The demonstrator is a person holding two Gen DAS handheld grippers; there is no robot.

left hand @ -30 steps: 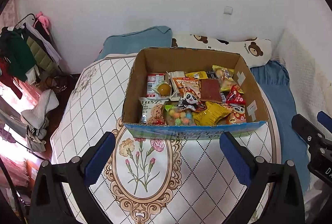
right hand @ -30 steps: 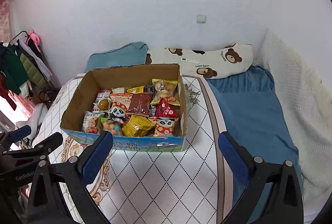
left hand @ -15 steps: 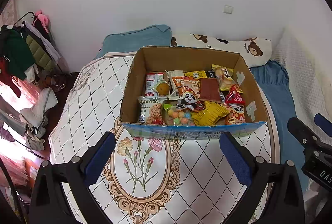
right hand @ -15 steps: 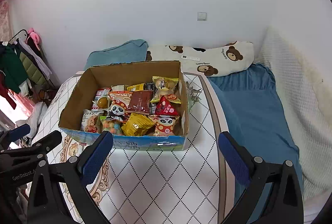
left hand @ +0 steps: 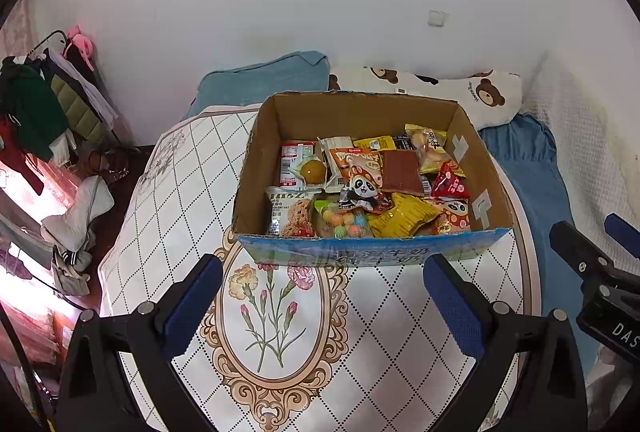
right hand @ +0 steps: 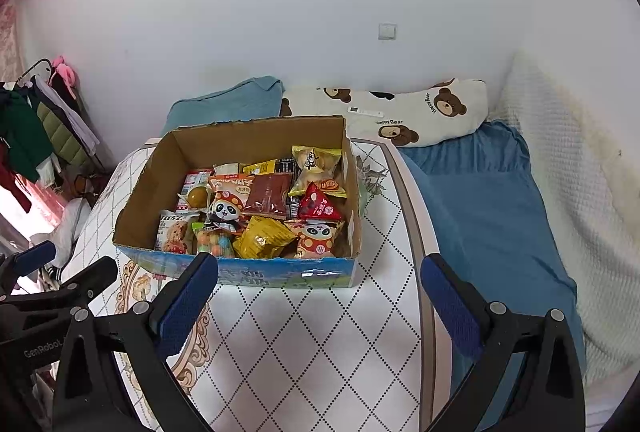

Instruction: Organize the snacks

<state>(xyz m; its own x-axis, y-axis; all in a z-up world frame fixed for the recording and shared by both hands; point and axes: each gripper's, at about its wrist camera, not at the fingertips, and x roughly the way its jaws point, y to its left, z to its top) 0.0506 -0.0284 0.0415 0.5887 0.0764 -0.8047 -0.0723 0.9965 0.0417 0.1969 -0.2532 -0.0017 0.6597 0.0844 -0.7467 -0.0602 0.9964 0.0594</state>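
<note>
We are holding left gripper (left hand: 322,296) and right gripper (right hand: 318,294) at 6 o'clock of the snack box (left hand: 360,256), fingers spread wide, gripping nothing, bench (left hand: 380,332) lying beneath.

Both cams look forward and down along their own jaws, from above the near edge of the table (left hand: 168,200).

Left wrist view: roughly centred on the cardboard box (left hand: 360,256), near wall facing the lens, clothes rack (left hand: 44,112) at far left. The right gripper (left hand: 600,256) pokes in at the right edge.

Right wrist view: set further right, so the box (right hand: 288,274) sits left of centre, more of the blue bedding (right hand: 480,212) visible. The left gripper (right hand: 48,272) shows at lower left.

Shared: box, table, bear pillow (right hand: 400,112), white wall. Height probably similar; fisheye distortion makes that hard to judge.
</note>
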